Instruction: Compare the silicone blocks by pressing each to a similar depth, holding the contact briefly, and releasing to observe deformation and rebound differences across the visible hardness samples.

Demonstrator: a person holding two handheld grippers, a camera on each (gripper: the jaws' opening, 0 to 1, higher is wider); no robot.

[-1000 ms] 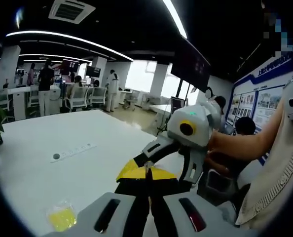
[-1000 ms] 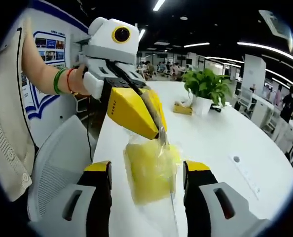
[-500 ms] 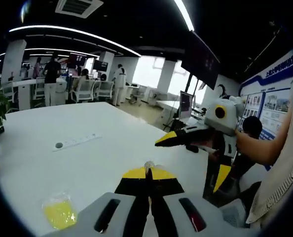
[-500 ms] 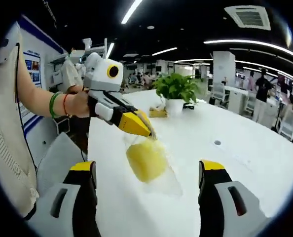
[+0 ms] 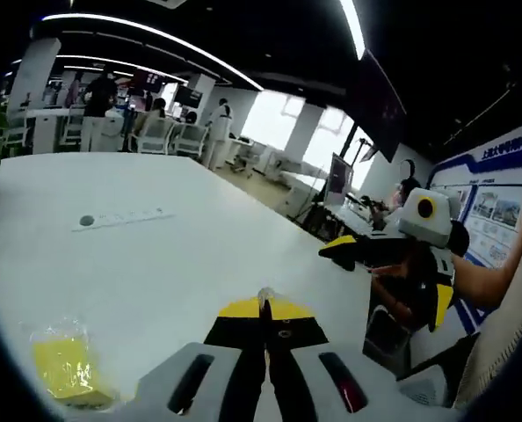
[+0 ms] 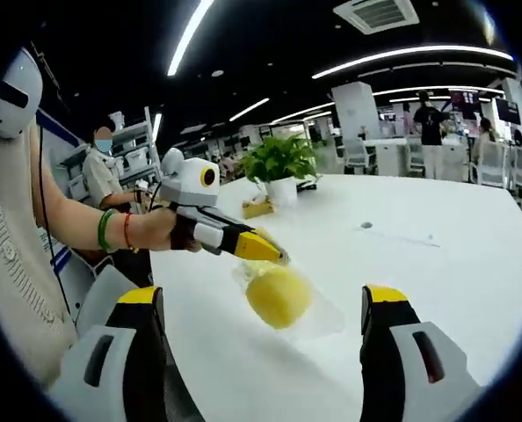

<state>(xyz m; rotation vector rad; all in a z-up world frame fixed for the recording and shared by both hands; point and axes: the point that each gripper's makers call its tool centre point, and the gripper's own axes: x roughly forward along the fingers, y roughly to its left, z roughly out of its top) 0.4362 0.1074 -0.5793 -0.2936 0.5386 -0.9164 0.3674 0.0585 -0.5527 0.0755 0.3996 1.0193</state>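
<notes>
Left gripper (image 6: 274,255), jaws closed, is pinching a clear bag (image 6: 309,308) holding a rounded yellow block (image 6: 279,296), frame centre; right gripper (image 6: 265,352) is gaping wide.

In the left gripper view, the table (image 5: 155,255) spreads ahead of the left gripper (image 5: 264,309), whose jaws rise closed at 6 o'clock. A bagged silicone block (image 5: 61,369) lies on the table at 8 o'clock. A power strip (image 5: 120,216) lies farther out at 10 o'clock. The right gripper (image 5: 393,251) hangs off the table edge at 3 o'clock.

In the right gripper view, the right gripper (image 6: 265,352) has its jaws spread wide at 7 and 5 o'clock. Between and beyond them, another bagged silicone block (image 6: 280,297) sits on the table. The left gripper (image 6: 274,255) comes in from 9 o'clock, its tip touching the bag's top. A potted plant (image 6: 279,167) stands behind, at 12 o'clock.
</notes>
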